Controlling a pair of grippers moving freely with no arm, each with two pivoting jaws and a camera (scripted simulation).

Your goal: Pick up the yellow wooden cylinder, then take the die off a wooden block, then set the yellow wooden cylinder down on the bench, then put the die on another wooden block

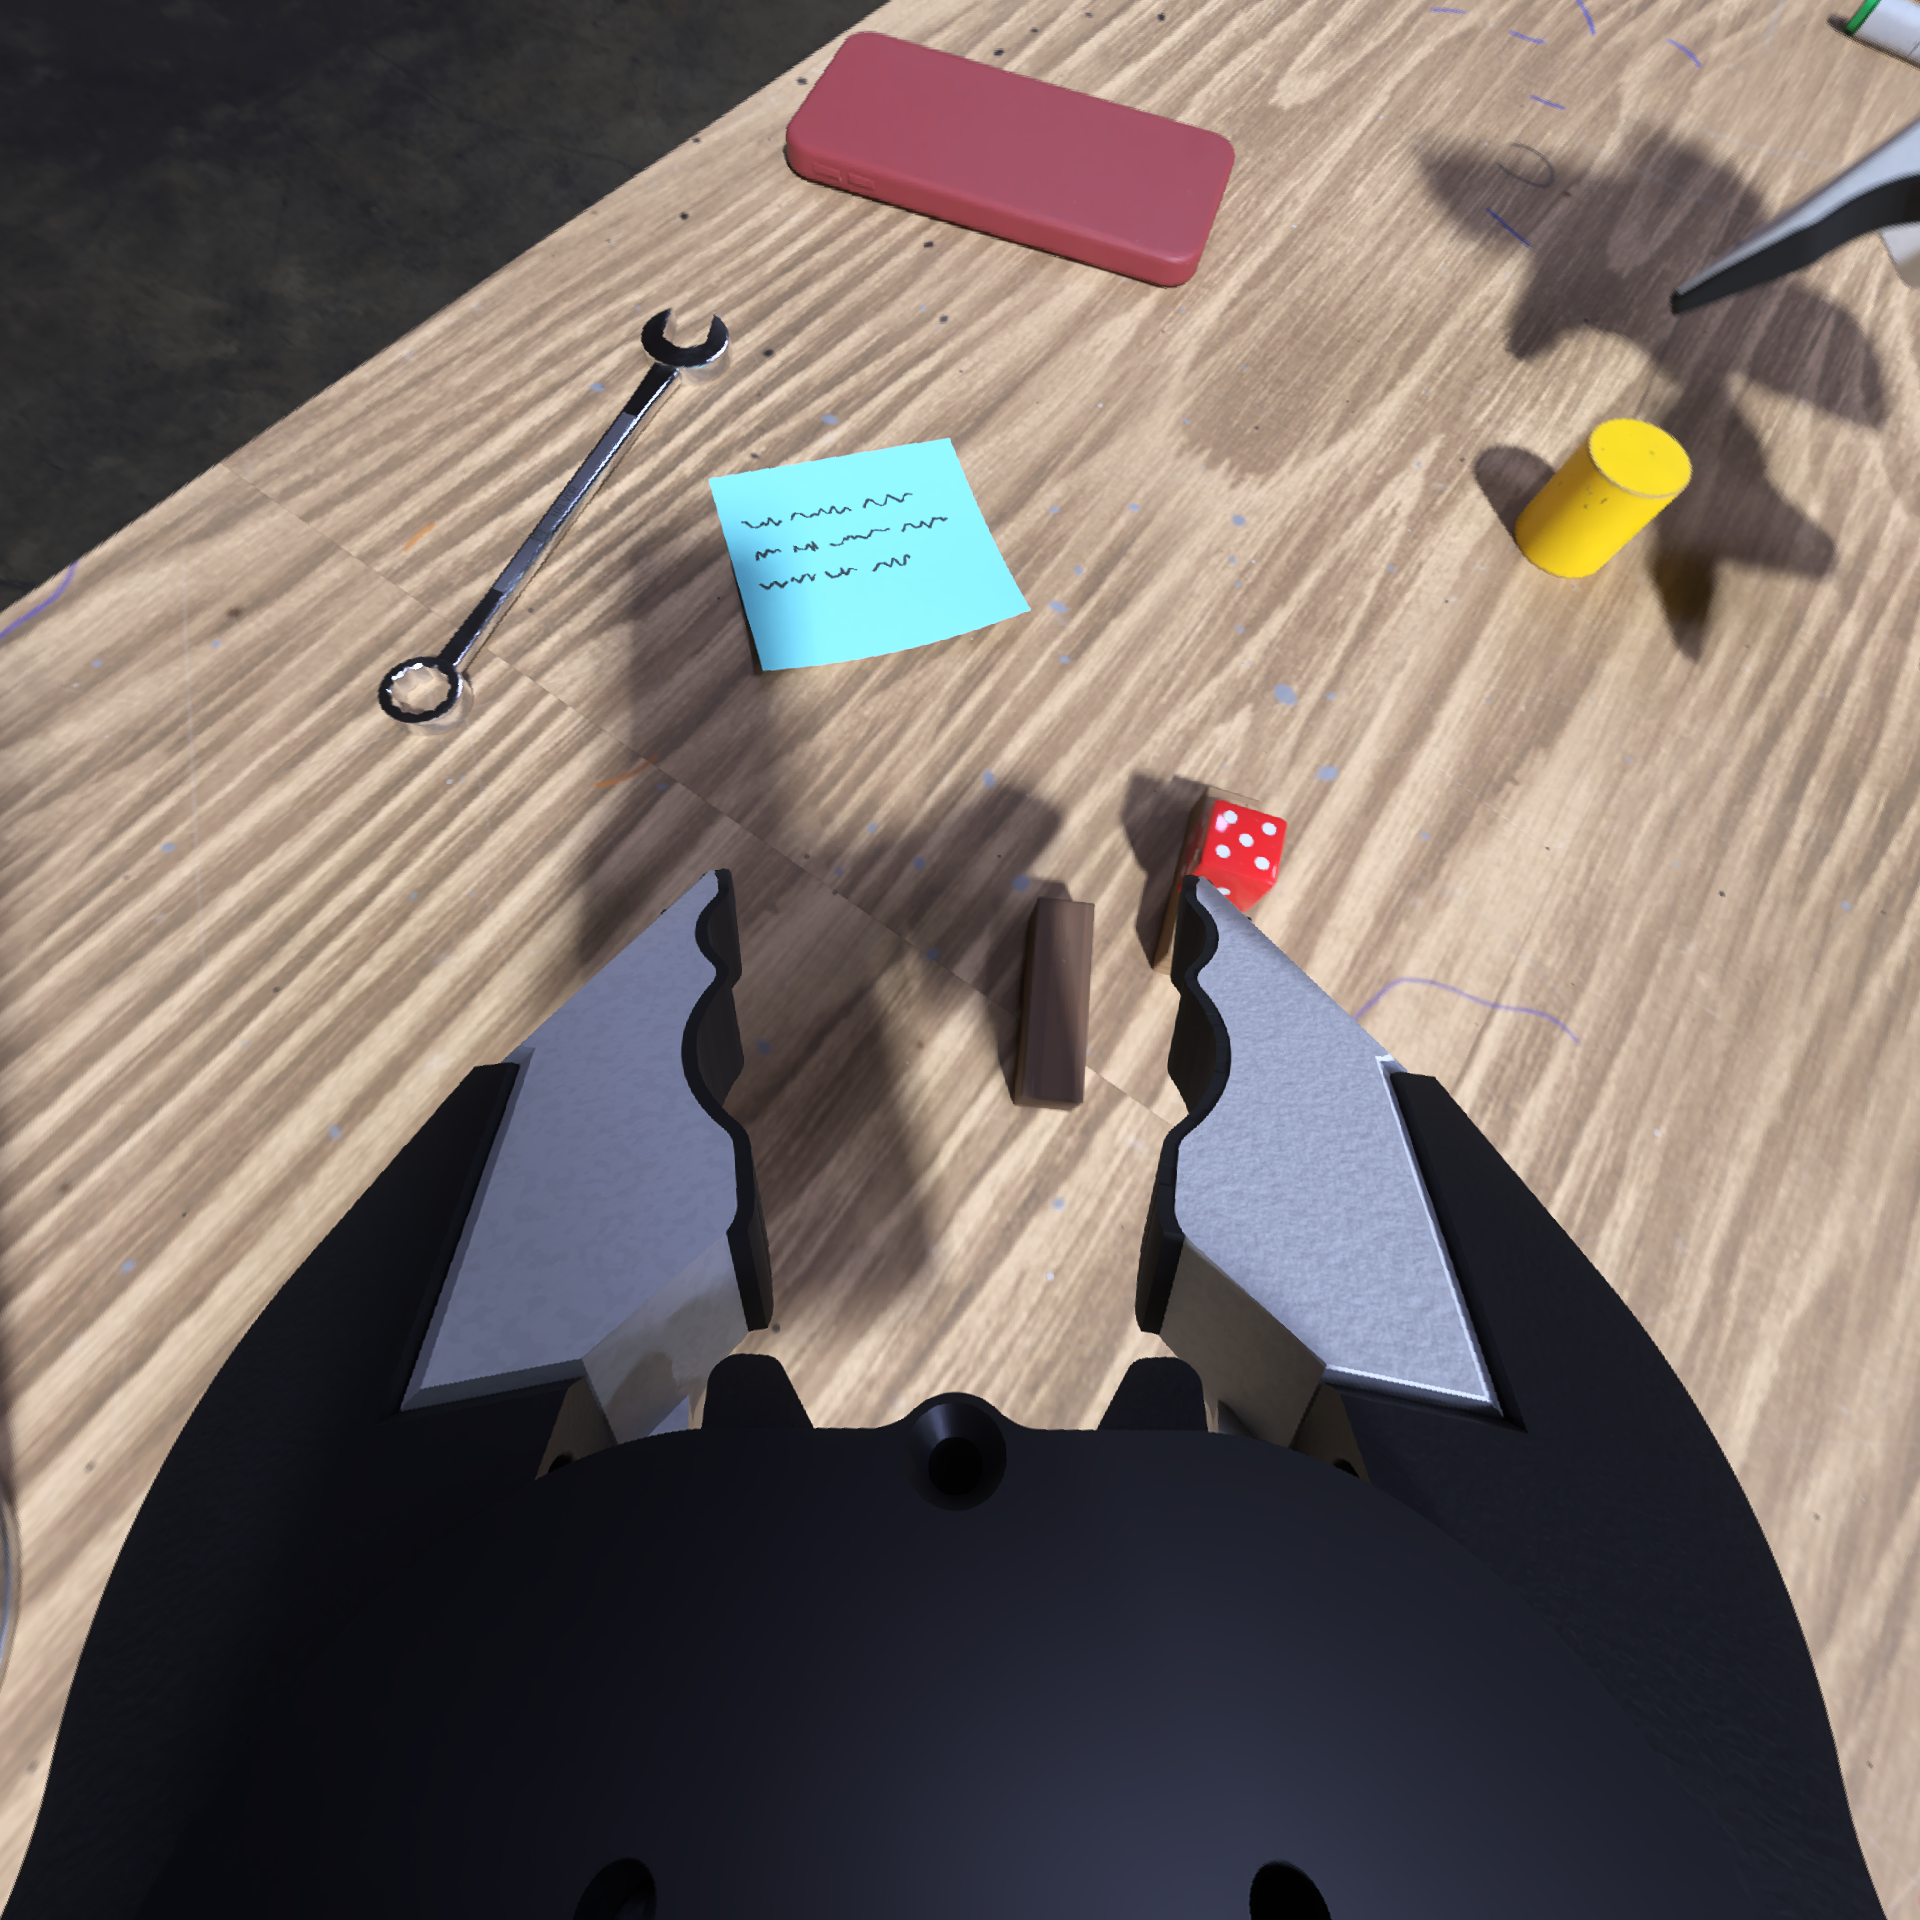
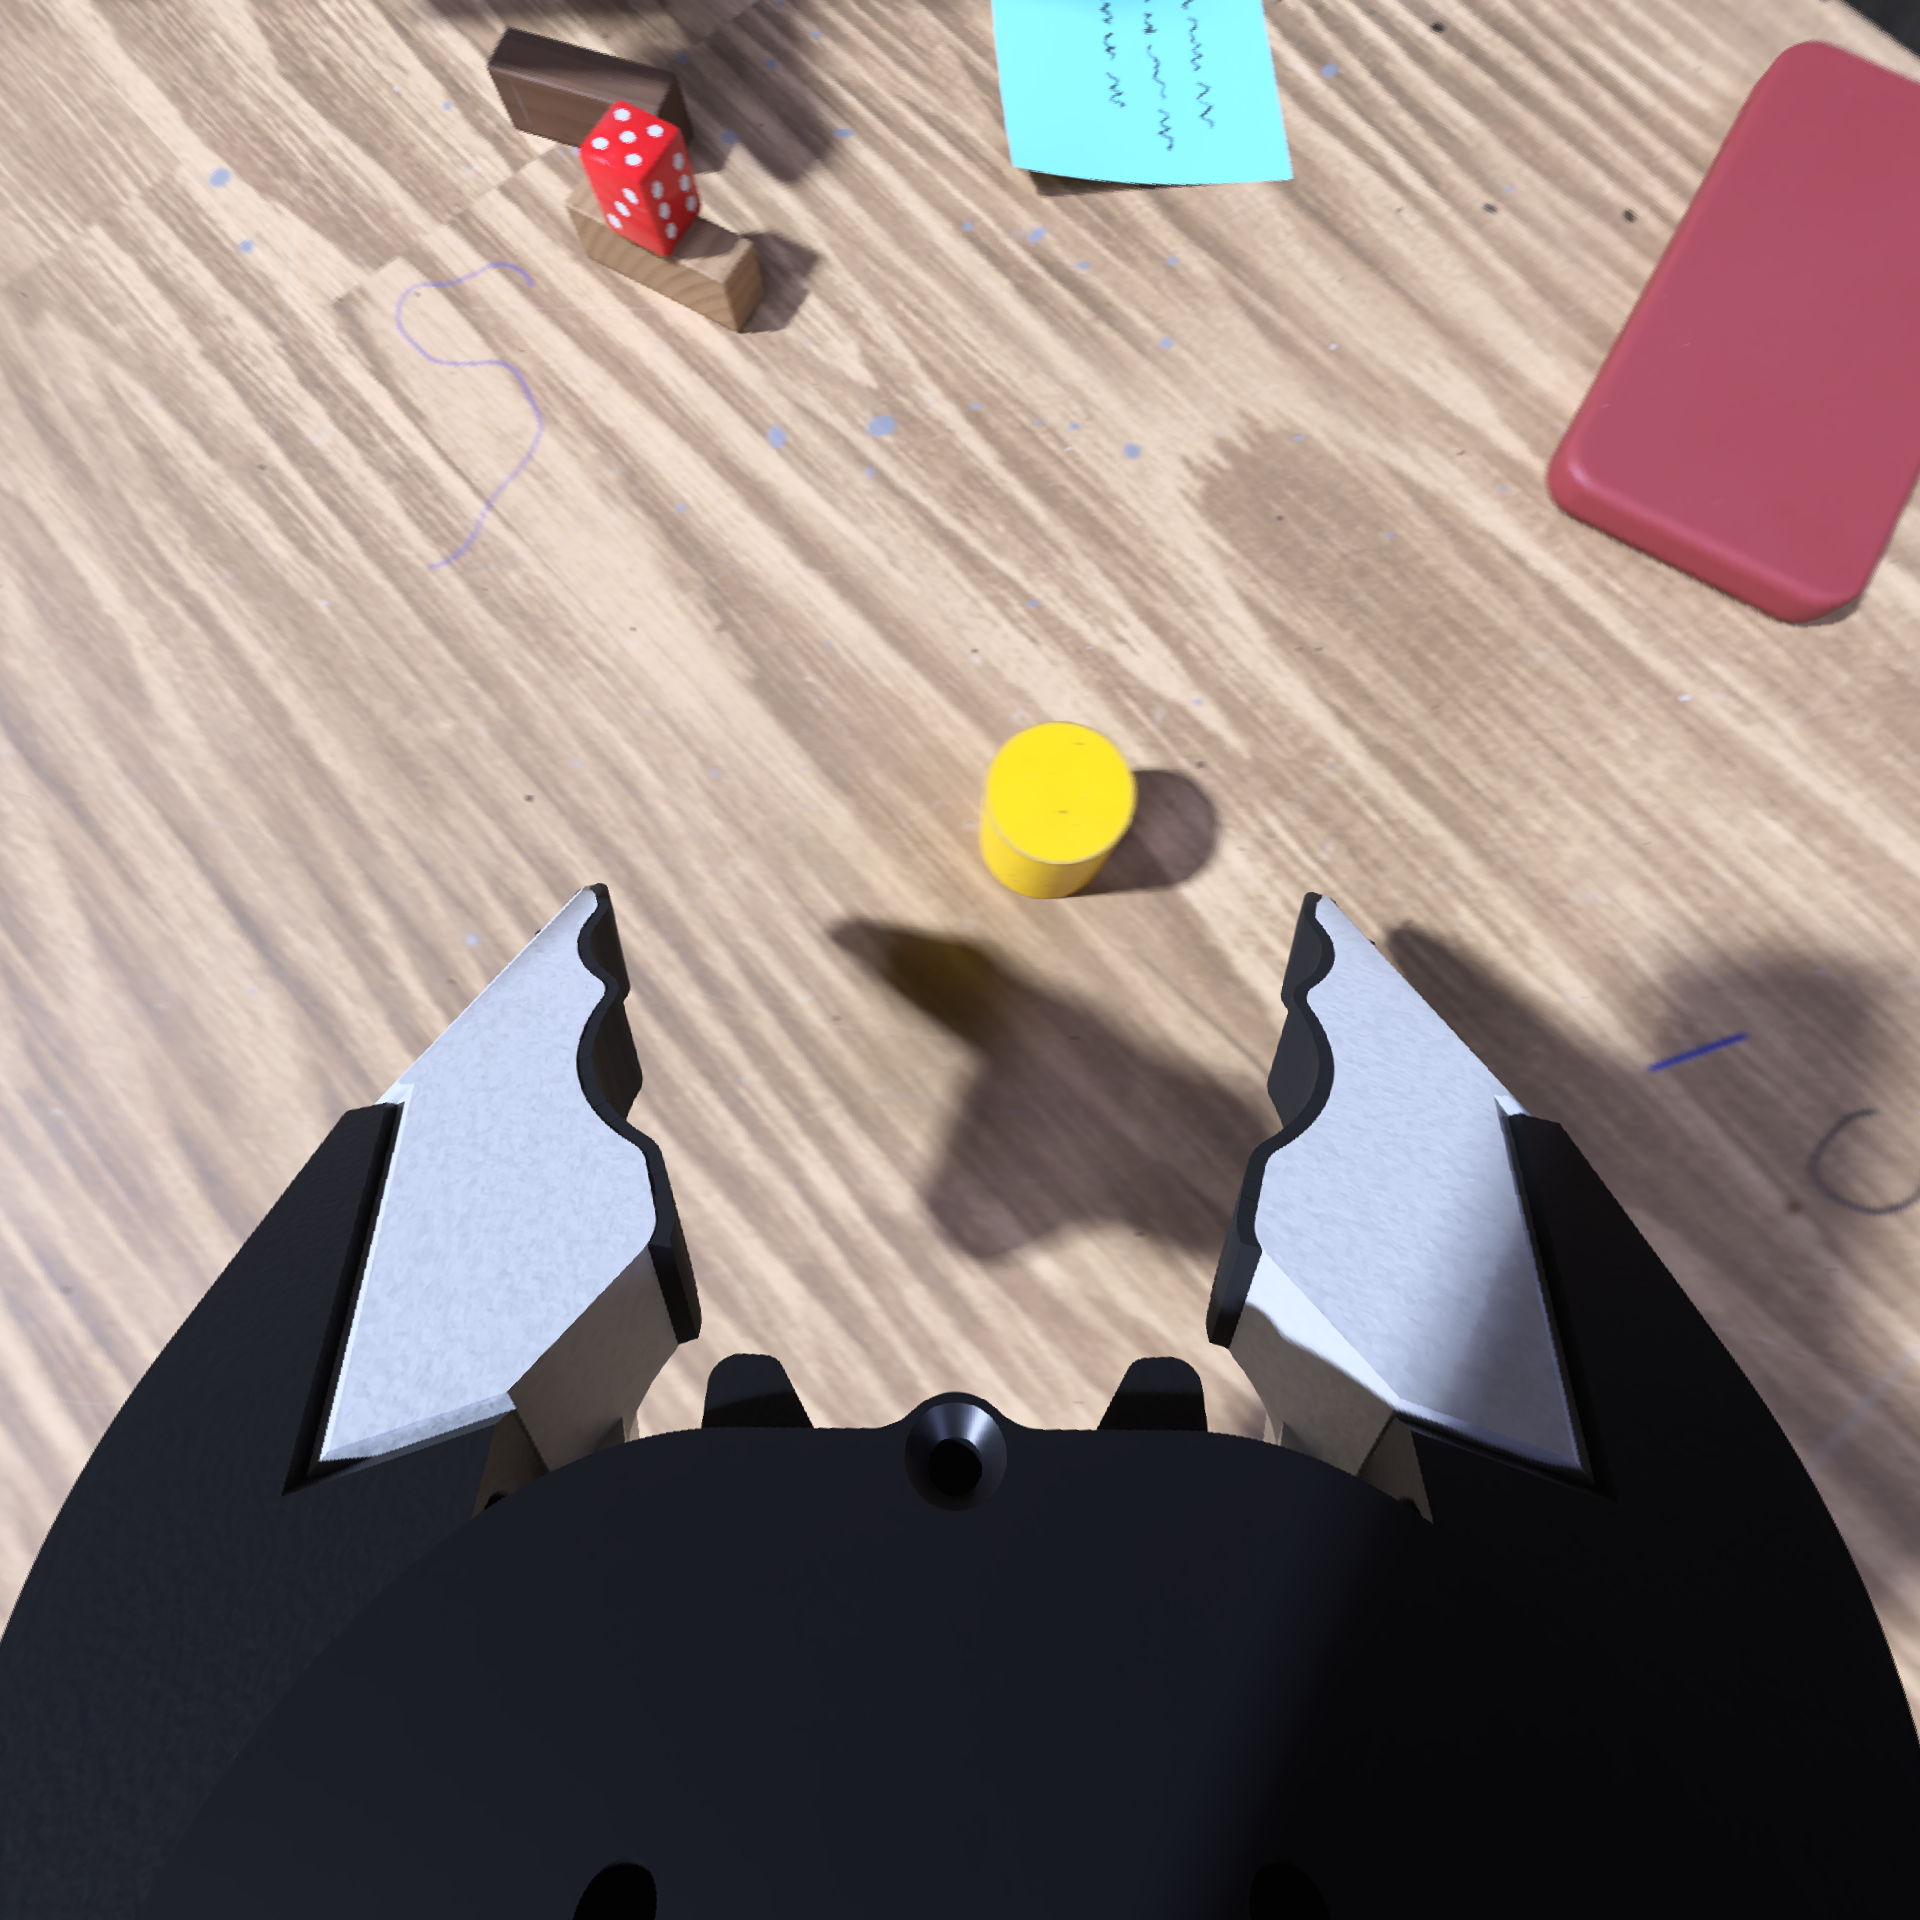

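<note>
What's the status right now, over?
Both tools open, empty. Right tool lined up short of yellow cylinder, upright on bench. Die on light block. Path clear.

Only illegible scribbles on the blue sticky note (image 1: 868,553) (no readable words).

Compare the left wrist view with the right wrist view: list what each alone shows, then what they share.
Only the left wrist view: the wrench, a marker tip at the top right corner, and the open left hand-held gripper.

Only the right wrist view: the light wooden block's full length, and the open right hand-held gripper, up close.

Both: the yellow cylinder, red die, dark wooden block, blue note, red phone case and bench.
</note>
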